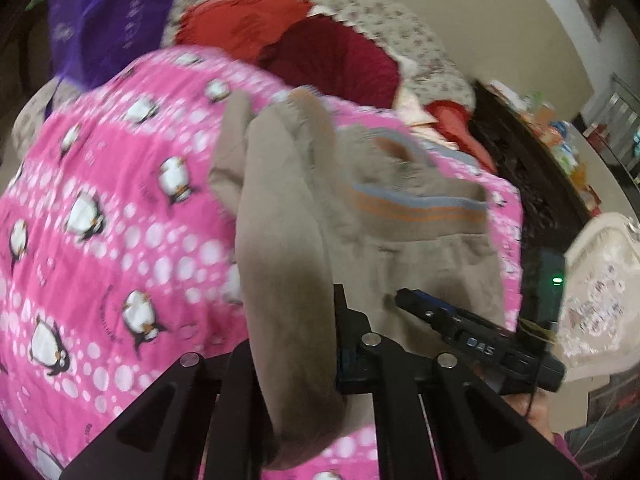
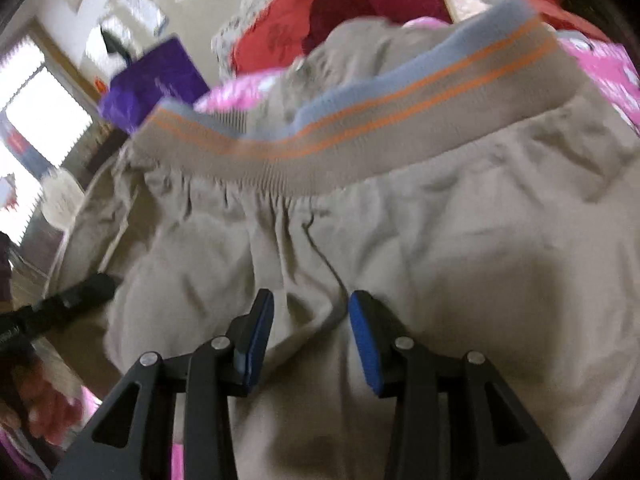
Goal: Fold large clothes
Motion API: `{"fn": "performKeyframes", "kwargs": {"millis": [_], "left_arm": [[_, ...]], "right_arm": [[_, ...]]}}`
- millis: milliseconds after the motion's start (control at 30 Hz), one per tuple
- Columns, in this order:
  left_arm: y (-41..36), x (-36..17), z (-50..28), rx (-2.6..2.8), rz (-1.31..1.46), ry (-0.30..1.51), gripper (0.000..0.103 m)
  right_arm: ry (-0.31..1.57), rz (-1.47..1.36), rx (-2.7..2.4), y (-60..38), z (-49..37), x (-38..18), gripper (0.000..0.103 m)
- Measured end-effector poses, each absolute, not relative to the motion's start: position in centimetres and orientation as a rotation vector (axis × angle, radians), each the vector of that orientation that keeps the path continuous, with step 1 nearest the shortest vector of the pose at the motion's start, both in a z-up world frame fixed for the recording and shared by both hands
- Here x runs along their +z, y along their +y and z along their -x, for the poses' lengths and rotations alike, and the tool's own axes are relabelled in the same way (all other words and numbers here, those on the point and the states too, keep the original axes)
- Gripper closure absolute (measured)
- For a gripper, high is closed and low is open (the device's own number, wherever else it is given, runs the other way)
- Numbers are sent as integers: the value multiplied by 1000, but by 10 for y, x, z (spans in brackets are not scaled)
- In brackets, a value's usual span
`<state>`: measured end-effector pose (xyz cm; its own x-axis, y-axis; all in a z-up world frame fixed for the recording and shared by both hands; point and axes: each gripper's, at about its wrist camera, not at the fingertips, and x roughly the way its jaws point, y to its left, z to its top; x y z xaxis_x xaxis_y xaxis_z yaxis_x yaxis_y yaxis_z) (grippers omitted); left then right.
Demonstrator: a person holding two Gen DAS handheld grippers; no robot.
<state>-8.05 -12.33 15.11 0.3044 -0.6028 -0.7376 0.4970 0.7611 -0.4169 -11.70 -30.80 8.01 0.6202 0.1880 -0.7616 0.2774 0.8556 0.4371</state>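
The beige trousers [image 1: 304,216] lie on a pink penguin-print blanket [image 1: 120,208] spread over a bed, one long fold of cloth running down between the fingers of the left gripper [image 1: 294,344]. Both views are smeared with motion blur, so fine detail of the fabric is hard to read. In the left wrist view the gripper's near finger is hidden behind that fold; only the far finger's dark edge shows beside it, and the cloth fills the gap, so the gripper appears clamped on the trouser fold. Its frame tilts, the whole bed slanting across the picture. To the right the right gripper [image 1: 404,298] reaches in low over the trousers, its tip over the cloth below the waistband [image 1: 416,206]; whether it touches cannot be told there.

In the right wrist view, a hand [image 2: 48,408] shows blurred at the lower left edge, partly cut off, under a dark bar that seems to be the other tool. The right gripper [image 2: 312,332] has its blue pads [image 2: 362,344] parted, with a ridge of trouser cloth rising in the gap; the jaws stand apart, not pinched. The trousers fill most of this view, crumpled, the ribbed waistband banded grey with two orange stripes. Behind lie red cushions [image 2: 276,44] and a purple bag [image 2: 156,84].
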Motion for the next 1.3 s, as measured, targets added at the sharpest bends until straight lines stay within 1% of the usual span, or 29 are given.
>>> {"fn": "performKeyframes", "kwargs": {"millis": [133, 367, 467, 567, 600, 633, 700, 767, 800, 900, 1000, 1067, 1100, 1200, 1300], "left_arm": [[-164, 175, 96, -810, 65, 991, 103], [-260, 182, 133, -943, 13, 988, 103], [-308, 168, 156, -1022, -57, 999, 103], [-349, 138, 173, -1067, -161, 1074, 103], [-355, 127, 172, -1054, -155, 1107, 103], [-357, 120, 171, -1044, -127, 1133, 102], [-353, 113, 169, -1075, -63, 1171, 78], [-344, 121, 173, -1112, -58, 1177, 69], [-339, 126, 175, -1116, -80, 1168, 67], [-316, 147, 183, -1111, -161, 1121, 67], [-286, 168, 185, -1086, -170, 1068, 67], [-267, 175, 183, -1059, -155, 1039, 66], [-257, 176, 178, -1037, -151, 1034, 64], [-238, 158, 163, -934, -155, 1046, 63], [-230, 132, 153, -856, -143, 1103, 63]], "right_arm": [[851, -648, -101, -345, 145, 90, 62], [750, -771, -184, -409, 208, 99, 62], [718, -831, -210, -430, 228, 92, 62], [686, -907, -215, -450, 242, 80, 62], [672, -935, -211, -455, 244, 78, 62], [662, -958, -206, -458, 246, 75, 62], [634, -1010, -194, -466, 253, 72, 61], [610, -1042, -178, -470, 255, 72, 58], [603, -1051, -164, -471, 255, 72, 55], [610, -1033, -138, -467, 247, 78, 51], [568, -1000, -81, -460, 247, 93, 48], [551, -967, -65, -450, 242, 105, 24], [542, -953, -64, -445, 238, 110, 20], [550, -894, -36, -429, 220, 123, 18], [617, -799, -48, -413, 192, 127, 18]]}}
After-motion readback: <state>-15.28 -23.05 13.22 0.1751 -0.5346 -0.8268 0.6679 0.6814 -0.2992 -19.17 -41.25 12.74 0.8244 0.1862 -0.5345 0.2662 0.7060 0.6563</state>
